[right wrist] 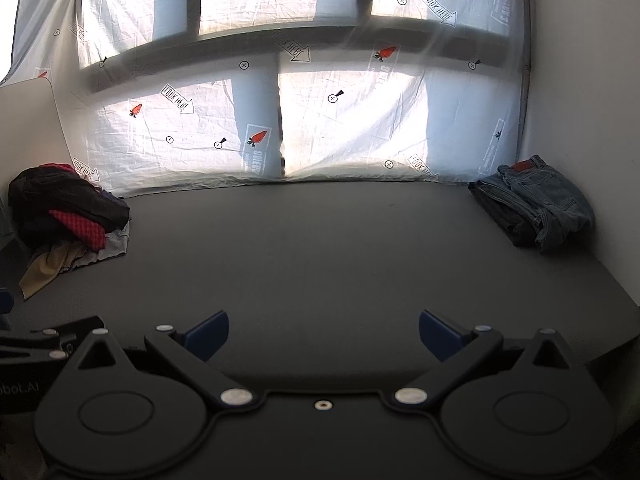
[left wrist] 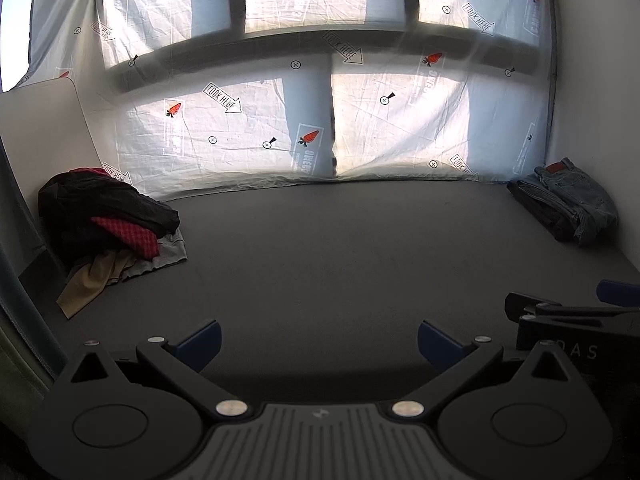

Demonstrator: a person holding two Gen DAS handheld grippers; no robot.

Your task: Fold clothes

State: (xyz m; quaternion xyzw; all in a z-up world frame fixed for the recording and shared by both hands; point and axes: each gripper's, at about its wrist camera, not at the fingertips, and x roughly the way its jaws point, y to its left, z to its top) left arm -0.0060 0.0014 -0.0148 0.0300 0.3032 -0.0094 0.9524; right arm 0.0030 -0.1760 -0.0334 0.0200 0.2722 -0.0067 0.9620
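A heap of unfolded clothes (left wrist: pixel 108 220) lies at the far left of the dark grey table (left wrist: pixel 340 248): black, red checked, grey and tan pieces. It also shows in the right wrist view (right wrist: pixel 68 216). Folded blue jeans (left wrist: pixel 568 204) sit stacked at the far right corner, also in the right wrist view (right wrist: pixel 536 204). My left gripper (left wrist: pixel 319 344) is open and empty, low over the table's near side. My right gripper (right wrist: pixel 324 334) is open and empty beside it; it shows at the right edge of the left wrist view (left wrist: pixel 572 312).
A backlit white sheet (left wrist: pixel 320 100) printed with carrots and arrows hangs behind the table. A white wall (right wrist: pixel 580 80) closes the right side. A pale board (left wrist: pixel 44 128) leans at the back left.
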